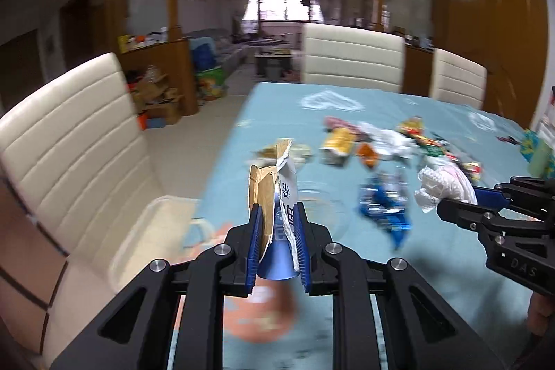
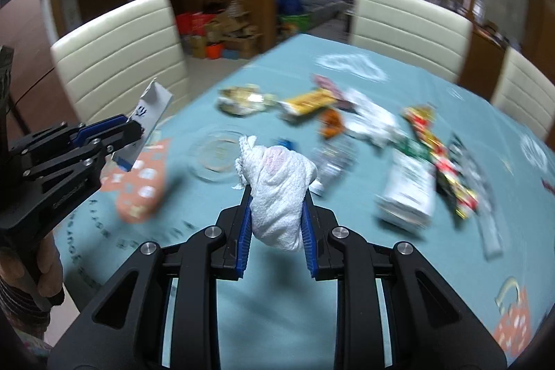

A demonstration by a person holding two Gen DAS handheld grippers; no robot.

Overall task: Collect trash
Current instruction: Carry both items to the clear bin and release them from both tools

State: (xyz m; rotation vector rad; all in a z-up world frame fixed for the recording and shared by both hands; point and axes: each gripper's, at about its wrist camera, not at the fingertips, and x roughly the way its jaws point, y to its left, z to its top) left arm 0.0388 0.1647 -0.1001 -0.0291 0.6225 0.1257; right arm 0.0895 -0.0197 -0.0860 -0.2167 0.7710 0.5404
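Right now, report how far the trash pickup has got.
Done: no bin or bag is in view, so nothing shows as binned. In hand: the left gripper is shut on a torn carton, and the right gripper is shut on a crumpled tissue, both lifted above the table. Left: many wrappers still lie scattered across the table.

Smeared by motion blur: wrapper pile (image 2: 409,141) on the surface (image 2: 347,300), single packets and print unreadable. Blurred too: blue wrapper (image 1: 383,208) and glass dish (image 2: 216,153). Lower part of torn carton (image 1: 275,196) hidden between pads of left gripper (image 1: 277,245). Right gripper (image 1: 461,201) cut off at left wrist view's edge, tips buried in crumpled tissue (image 1: 442,186).
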